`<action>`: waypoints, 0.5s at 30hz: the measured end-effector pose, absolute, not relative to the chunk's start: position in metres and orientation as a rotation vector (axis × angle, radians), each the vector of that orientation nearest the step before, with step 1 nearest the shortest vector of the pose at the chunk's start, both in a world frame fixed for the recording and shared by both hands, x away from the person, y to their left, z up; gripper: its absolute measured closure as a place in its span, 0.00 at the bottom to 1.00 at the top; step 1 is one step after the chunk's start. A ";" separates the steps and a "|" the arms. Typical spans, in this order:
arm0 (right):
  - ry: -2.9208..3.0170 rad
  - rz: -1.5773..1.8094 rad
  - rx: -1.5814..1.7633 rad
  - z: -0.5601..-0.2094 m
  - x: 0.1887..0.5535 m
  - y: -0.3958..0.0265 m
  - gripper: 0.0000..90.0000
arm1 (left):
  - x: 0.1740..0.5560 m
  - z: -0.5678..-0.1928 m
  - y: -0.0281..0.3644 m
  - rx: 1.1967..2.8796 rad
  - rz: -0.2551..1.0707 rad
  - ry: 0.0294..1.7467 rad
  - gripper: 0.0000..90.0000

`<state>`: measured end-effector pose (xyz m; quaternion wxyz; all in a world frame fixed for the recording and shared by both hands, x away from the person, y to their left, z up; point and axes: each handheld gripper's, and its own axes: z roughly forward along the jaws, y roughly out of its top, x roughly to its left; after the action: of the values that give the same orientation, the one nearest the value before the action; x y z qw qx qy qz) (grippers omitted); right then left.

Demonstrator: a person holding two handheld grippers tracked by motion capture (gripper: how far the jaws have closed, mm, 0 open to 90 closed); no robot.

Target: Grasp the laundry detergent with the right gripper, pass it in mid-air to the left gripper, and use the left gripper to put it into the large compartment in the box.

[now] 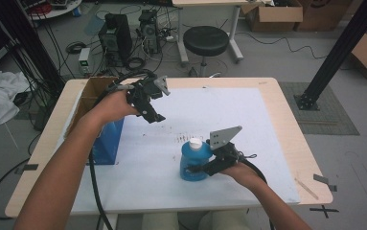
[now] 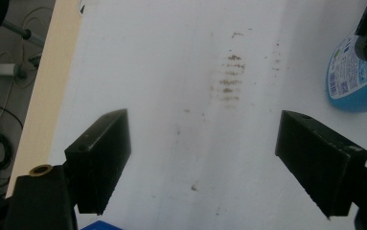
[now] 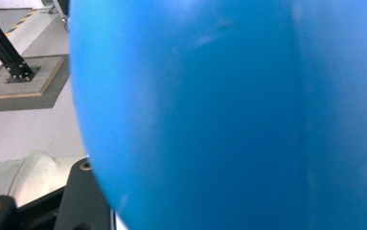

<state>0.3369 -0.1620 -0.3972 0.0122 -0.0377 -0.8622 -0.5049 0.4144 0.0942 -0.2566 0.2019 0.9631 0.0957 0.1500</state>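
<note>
Blue bottle label: white panel with small print, too blurred to read.
Blue box: no lettering legible.
Counter sheet: dark smudges, no writing.

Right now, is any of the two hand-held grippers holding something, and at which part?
The right hand-held gripper grips the blue bottle at the lower side of its body, below the white cap. The left hand-held gripper stands open and holds nothing.

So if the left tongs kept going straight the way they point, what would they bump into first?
Probably the white mat on the table, near the dark smudges. The left tongs stand open with nothing between them. The blue bottle sits off to one side, so they would likely miss it.
</note>
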 end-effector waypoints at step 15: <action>-2.601 -1.663 -0.148 -0.395 0.338 -0.166 0.48 | 0.409 -0.253 0.092 2.694 0.403 0.273 0.23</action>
<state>0.3376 -0.1659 -0.3950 0.0254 -0.0478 -0.8414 -0.5377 0.4093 0.0919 -0.2534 0.2008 0.9640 0.0978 0.1442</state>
